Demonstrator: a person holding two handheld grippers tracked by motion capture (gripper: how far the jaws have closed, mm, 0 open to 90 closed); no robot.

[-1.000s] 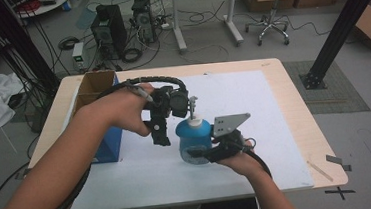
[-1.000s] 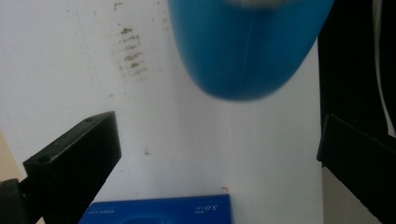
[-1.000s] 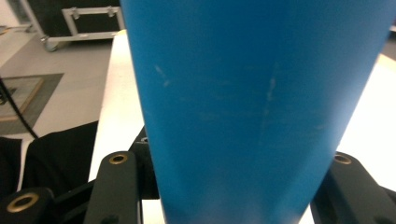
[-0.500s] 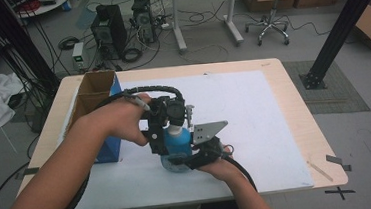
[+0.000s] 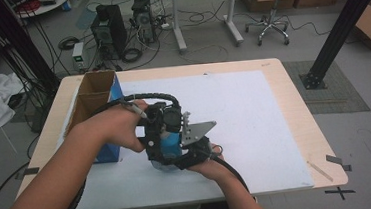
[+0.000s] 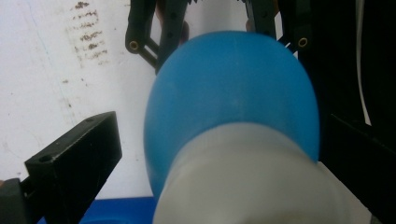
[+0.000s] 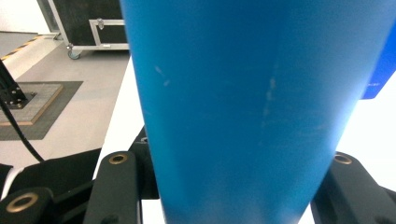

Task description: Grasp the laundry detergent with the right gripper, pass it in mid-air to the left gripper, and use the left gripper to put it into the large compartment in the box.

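Observation:
A blue bottle (image 5: pixel 170 145) with a white top stands on the white sheet, left of the table's middle. My right gripper (image 5: pixel 179 159) comes in from the near side and is shut on its blue body (image 7: pixel 252 93), with a jaw on each side. My left gripper (image 5: pixel 165 135) points down over the bottle. In the left gripper view its jaws stand on either side of the white top (image 6: pixel 252 186), and the left jaw is clearly apart from it. The right gripper's jaws (image 6: pixel 159 32) show beyond the bottle's blue body (image 6: pixel 233 84).
An open cardboard box (image 5: pixel 95 94) with a blue side stands just left of the hands. The white sheet (image 5: pixel 254 114) stretches away to the right. The wooden table edge (image 5: pixel 323 159) lies to the right, with tape marks near its corner.
Both hands and the bottle have shifted left, toward the box. The left gripper has come down closer over the bottle's top.

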